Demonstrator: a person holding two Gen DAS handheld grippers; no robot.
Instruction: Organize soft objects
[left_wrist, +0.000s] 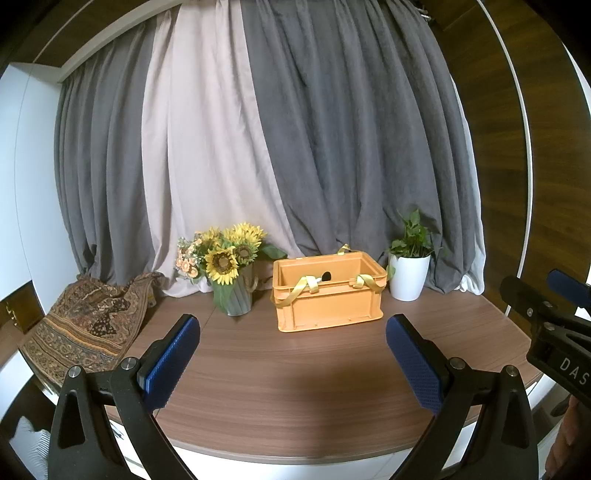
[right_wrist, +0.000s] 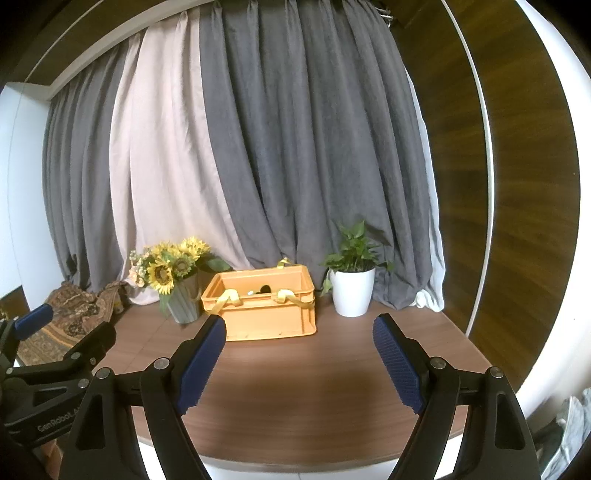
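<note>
Both the left gripper (left_wrist: 291, 362) and the right gripper (right_wrist: 299, 362) are hovering released and empty over the bare wooden desk (left_wrist: 295, 387), while the patterned cloth (left_wrist: 85, 325), likely next, is lying crumpled at its far-left edge, well apart from the orange crate (left_wrist: 328, 295), so reaching wide and pinching a thick fold seems wise.

From my remote feed I saw a brown wood-grain table (left_wrist: 295, 387) | grey and pale pink curtains (left_wrist: 295, 147) hung behind it | sunflowers in a grey ribbed vase (left_wrist: 236, 299) stood at back left | a leafy green plant in a white pot (left_wrist: 408, 275) stood at back right.
</note>
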